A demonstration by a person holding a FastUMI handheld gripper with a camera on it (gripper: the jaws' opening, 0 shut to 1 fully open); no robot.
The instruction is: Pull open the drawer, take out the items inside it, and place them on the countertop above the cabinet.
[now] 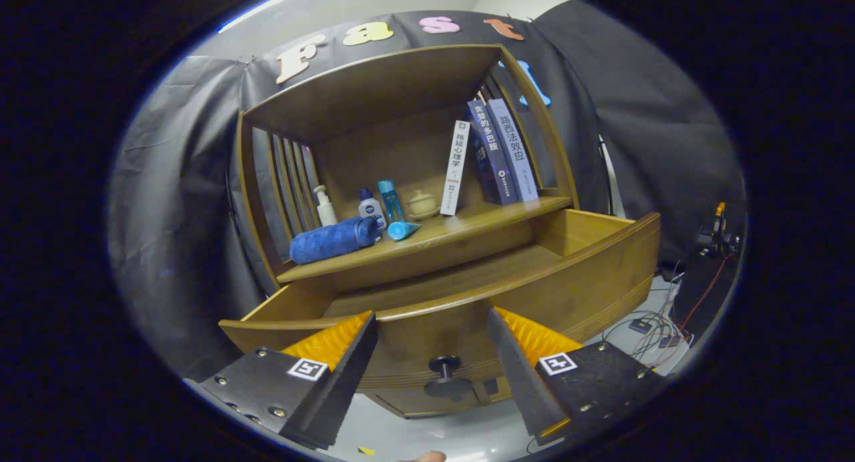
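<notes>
On countertop (467,229): towel (332,240), bottles, books; tool (433,338) open, drawer (467,302) ahead.

Three books (493,151) stand leaning at the shelf's two o'clock end. A small lidded ceramic cup (422,203) sits just beside them at nine o'clock. Cables (651,328) lie tangled on the floor at four o'clock of the cabinet.

The pulled-out wooden drawer (467,295) juts forward beneath the wooden counter (467,225), its round dark knob (444,365) between the spread fingers (347,342). On the counter, left to right, lie a rolled blue towel (330,240), a white pump bottle (325,207) behind it, two blue bottles (381,205), a small lidded pot (422,203) and upright books (491,155), leaning right.
</notes>
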